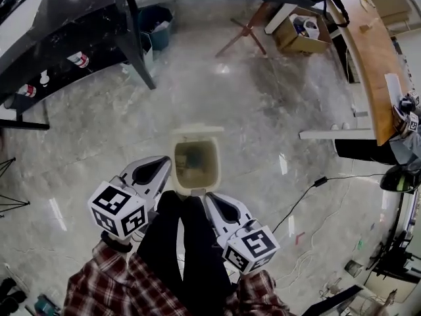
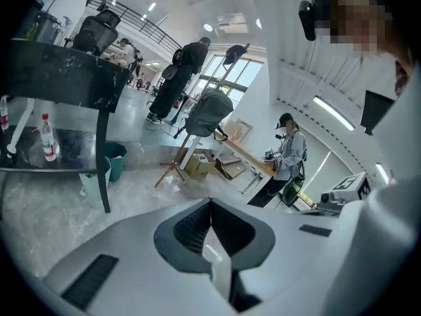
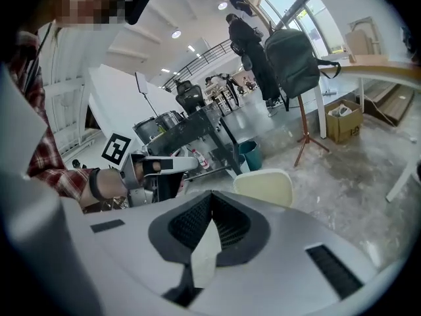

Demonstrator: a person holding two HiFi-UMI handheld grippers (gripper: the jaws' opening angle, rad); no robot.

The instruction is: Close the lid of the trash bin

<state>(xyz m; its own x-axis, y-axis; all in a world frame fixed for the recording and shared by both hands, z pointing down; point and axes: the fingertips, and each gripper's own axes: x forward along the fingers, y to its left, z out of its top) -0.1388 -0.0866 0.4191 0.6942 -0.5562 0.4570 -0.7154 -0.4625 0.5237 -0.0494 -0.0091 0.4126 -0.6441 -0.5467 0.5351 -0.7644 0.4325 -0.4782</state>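
Both grippers are pinched closed on nothing, left gripper [image 1: 166, 162] and right gripper [image 1: 209, 197] flanking the trash bin [image 1: 195, 165] on the floor [image 1: 263, 110]. Its lid [image 1: 197, 130] stands tipped up along the far edge, straight ahead. Left looks a bit nearer, I reckon.

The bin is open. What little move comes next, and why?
Probably reach the right gripper over the trash bin to push the lid down. The lid stands up at the far rim, and that gripper, shut, sits by the near rim.
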